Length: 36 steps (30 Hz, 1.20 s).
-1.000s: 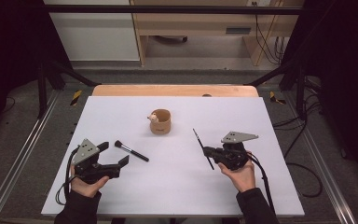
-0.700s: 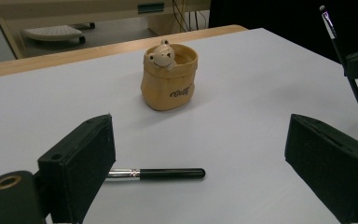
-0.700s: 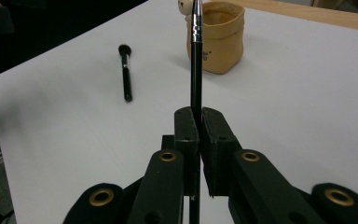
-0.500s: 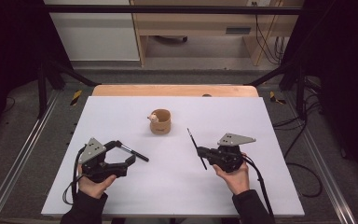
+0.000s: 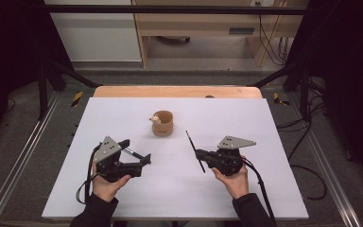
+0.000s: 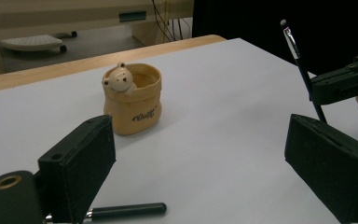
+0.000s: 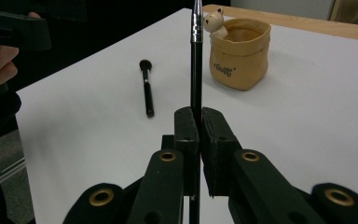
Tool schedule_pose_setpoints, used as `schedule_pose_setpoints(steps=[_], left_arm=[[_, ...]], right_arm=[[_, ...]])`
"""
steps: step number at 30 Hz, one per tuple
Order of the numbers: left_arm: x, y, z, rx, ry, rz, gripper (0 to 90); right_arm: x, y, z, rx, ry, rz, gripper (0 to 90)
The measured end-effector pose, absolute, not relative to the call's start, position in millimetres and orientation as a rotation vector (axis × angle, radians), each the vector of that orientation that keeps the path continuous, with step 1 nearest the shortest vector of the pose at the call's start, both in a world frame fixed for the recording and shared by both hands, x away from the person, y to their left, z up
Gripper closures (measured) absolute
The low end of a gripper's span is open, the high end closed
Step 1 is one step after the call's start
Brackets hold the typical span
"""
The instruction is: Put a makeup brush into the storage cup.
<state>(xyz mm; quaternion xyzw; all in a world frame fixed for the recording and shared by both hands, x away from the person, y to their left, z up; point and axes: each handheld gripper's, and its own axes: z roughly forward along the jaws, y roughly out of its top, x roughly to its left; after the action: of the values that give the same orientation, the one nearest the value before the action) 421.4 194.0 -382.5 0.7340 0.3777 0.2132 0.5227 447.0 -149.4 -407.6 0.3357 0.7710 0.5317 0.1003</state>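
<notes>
Altogether two brushes [image 7: 146, 88] [image 7: 196, 60], one bear pot [image 7: 240, 52], two claws [image 5: 137, 153] [image 7: 196, 122].

surface: white table [image 5: 274, 142]; on it: tan bear pot [image 5: 162, 123]; black makeup brush [image 7: 146, 87]

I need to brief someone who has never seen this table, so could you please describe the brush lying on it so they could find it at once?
Start from the white table and find the tan cloth pot with the bear near its middle. The short black brush lies flat on the table near the person's left gripper, whose jaws stand open over it. Unlike the thin brush clamped in the right gripper, it has a round, dark bristle head.
</notes>
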Motion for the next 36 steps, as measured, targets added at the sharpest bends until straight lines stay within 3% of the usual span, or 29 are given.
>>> schedule_pose_setpoints(steps=[36], left_arm=[[434,148,-371,1.669,0.852,0.406,9.8]], right_arm=[[440,-141,-405,0.952,2.247,1.660,85.9]])
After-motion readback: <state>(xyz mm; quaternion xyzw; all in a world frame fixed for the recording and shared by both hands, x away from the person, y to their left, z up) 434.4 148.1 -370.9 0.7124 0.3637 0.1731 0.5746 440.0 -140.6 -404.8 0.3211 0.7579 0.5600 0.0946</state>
